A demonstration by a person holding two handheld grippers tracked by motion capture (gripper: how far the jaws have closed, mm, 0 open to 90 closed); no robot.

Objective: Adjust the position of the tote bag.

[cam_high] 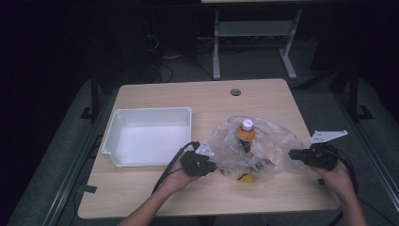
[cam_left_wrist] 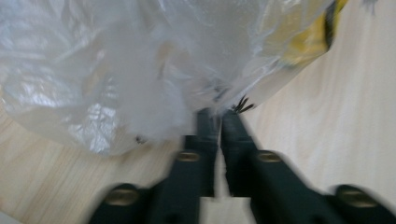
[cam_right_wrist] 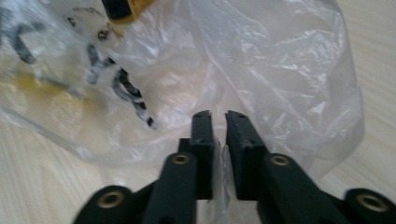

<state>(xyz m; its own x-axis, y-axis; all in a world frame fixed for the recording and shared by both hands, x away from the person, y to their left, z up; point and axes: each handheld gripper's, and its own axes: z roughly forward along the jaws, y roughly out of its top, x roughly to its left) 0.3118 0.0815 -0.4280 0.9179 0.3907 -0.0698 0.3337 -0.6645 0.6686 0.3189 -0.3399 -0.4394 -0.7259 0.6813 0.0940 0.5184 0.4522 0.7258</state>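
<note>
A crumpled clear plastic bag [cam_high: 270,143] lies on the wooden table [cam_high: 188,193], with an orange-capped bottle [cam_high: 246,132] upright inside it and a yellow packet [cam_high: 247,177] at its near edge. My left gripper [cam_high: 214,165] is at the bag's left edge. In the left gripper view the bag [cam_left_wrist: 116,70] reaches the tips of the left gripper [cam_left_wrist: 219,114], whose jaws stand a narrow gap apart. My right gripper [cam_high: 291,154] is at the bag's right edge. Thin film of the bag [cam_right_wrist: 261,60] runs between the right gripper's [cam_right_wrist: 218,115] slightly parted jaws, unpinched.
A white empty tray [cam_high: 153,111] sits on the left half of the table, just beyond my left hand. A round cable hole [cam_high: 235,92] is near the far edge. Dark floor and a desk frame [cam_high: 216,52] lie behind the table.
</note>
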